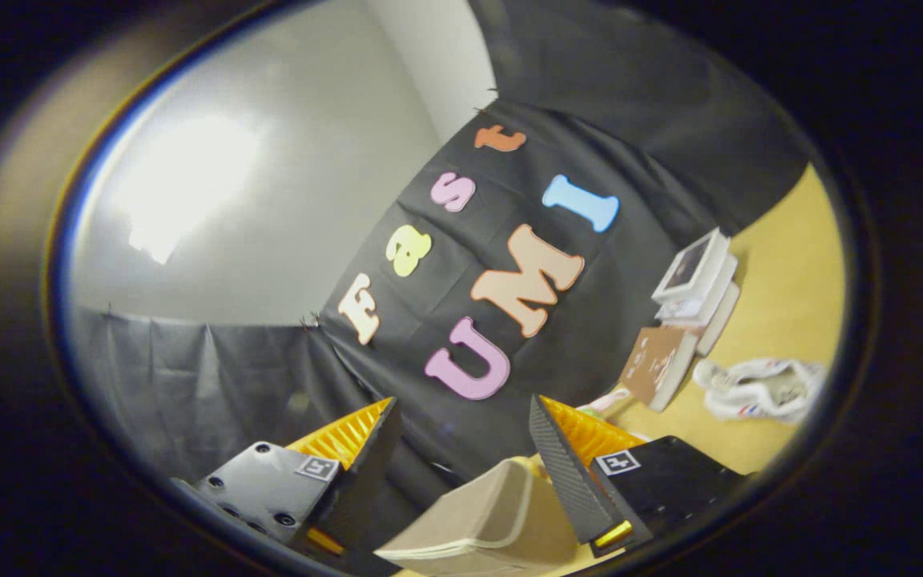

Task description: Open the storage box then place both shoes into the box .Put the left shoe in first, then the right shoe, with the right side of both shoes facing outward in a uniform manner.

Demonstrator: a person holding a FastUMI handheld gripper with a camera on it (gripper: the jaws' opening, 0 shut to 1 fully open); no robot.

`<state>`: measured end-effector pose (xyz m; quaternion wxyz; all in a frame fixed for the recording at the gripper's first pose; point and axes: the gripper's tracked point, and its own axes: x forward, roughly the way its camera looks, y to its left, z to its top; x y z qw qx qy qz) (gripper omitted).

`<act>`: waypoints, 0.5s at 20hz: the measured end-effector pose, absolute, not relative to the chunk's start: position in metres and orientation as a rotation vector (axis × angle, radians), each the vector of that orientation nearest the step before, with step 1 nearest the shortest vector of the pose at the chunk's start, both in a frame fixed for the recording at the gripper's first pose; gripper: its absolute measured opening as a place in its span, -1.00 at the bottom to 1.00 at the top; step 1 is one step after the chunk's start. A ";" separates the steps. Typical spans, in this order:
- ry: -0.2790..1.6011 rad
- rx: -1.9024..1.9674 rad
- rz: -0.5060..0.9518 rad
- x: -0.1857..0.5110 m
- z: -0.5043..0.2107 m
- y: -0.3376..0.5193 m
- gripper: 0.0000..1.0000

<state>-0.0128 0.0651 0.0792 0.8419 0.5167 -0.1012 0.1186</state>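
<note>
**Claw spread and tilted above a beige box edge**

The claw [461, 417] stood spread, its two fingers well apart and pinching nothing. The whole view was rolled steeply, so the yellow table [790, 280] climbed away beyond the right-hand finger instead of lying level.

Below and between the fingers lay a beige, soft-looking thing [477, 521] with a rounded, stitched rim. It looked like part of the storage box or its lid, but the pictures did not settle which. The right-hand finger [570, 473] ran along its edge, either touching it or just beside it; contact could not be told for sure. The left-hand finger [369, 457] was clear of it.

Beyond the fingers hung the booth's black cloth wall [590, 96], with a pale plain wall [269, 200] and a bright glare of light past it.

On the table, well beyond the right-hand finger, a small stack of white boxes [698, 276] leaned against the cloth, with a brown book or flat carton [658, 365] just beside and partly under them. Near these, farther out on the table, sat a white shoe [758, 389], crumpled-looking and blurred, with small red and blue marks on its side. Which shoe of the pair it was could not be told. It lay apart from the beige thing and well away from the claw.

A small pale object [610, 401] lay on the table just ahead of the right-hand finger, too small to identify.
</note>
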 end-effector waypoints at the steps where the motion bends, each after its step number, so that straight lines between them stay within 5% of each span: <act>1: -0.219 1.172 0.252 -0.010 0.075 0.067 0.99; 10: -0.174 1.673 0.209 -0.006 0.017 0.102 0.98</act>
